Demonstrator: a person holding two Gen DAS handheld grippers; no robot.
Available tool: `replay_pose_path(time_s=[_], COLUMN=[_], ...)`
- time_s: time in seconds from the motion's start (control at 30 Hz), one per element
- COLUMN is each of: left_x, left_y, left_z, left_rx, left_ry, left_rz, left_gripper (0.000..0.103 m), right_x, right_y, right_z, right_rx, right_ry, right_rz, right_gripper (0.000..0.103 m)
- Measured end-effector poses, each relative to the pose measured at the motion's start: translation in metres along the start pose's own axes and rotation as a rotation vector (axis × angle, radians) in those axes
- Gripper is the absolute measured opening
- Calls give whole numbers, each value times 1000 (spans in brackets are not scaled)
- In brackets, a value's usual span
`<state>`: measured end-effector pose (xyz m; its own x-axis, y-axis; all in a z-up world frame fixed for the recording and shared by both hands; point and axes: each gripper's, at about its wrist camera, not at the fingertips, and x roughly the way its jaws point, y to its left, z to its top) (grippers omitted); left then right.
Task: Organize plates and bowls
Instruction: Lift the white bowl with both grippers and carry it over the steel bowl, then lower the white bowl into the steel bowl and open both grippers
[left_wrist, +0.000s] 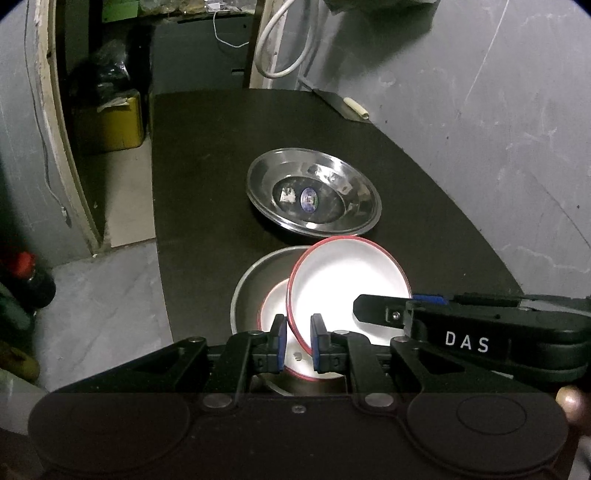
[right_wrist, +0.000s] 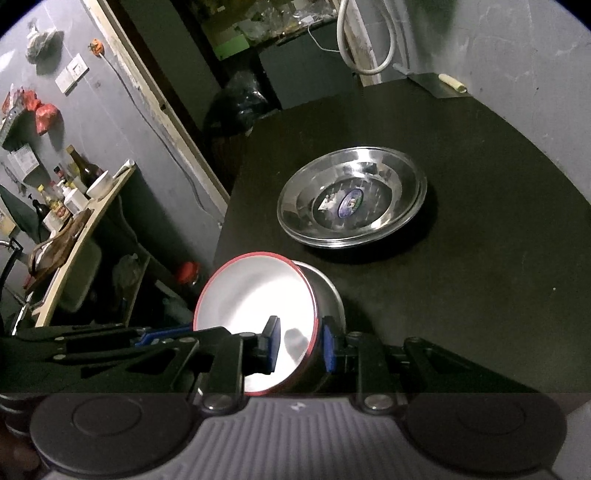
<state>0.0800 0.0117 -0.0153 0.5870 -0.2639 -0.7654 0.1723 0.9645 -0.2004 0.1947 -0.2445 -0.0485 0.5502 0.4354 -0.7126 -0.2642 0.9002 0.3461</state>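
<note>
A white bowl with a red rim (left_wrist: 347, 280) (right_wrist: 255, 295) is tilted over a steel bowl (left_wrist: 255, 273) (right_wrist: 328, 295) near the table's front left edge. A second red-rimmed white bowl (left_wrist: 273, 306) lies inside the steel bowl. My left gripper (left_wrist: 298, 326) is shut on the tilted bowl's near rim, one blue pad on each side of it. My right gripper (right_wrist: 301, 345) is shut on the same bowl's rim from the other side, and in the left wrist view it reaches in from the right. A stack of shiny steel plates (left_wrist: 314, 192) (right_wrist: 351, 195) sits farther back on the black table (left_wrist: 207, 166) (right_wrist: 480, 258).
A cleaver with a pale handle (left_wrist: 347, 105) (right_wrist: 445, 85) lies at the table's far end by the grey wall. The table's left edge drops to the floor, where a red-capped bottle (left_wrist: 27, 273) and a yellow box (left_wrist: 110, 125) stand. A cluttered shelf (right_wrist: 74, 199) is at left.
</note>
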Motion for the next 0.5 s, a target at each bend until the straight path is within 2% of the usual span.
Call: replay_pose_path(time_s=[0.5], left_x=[6], left_y=[0], left_z=[3], left_rx=[-3], left_ry=[37], left_rz=[38], left_gripper=[15], right_x=[6], right_y=[7], right_z=[3], right_rx=[-46], right_ry=[30], right_rz=[-5], right_gripper=[28])
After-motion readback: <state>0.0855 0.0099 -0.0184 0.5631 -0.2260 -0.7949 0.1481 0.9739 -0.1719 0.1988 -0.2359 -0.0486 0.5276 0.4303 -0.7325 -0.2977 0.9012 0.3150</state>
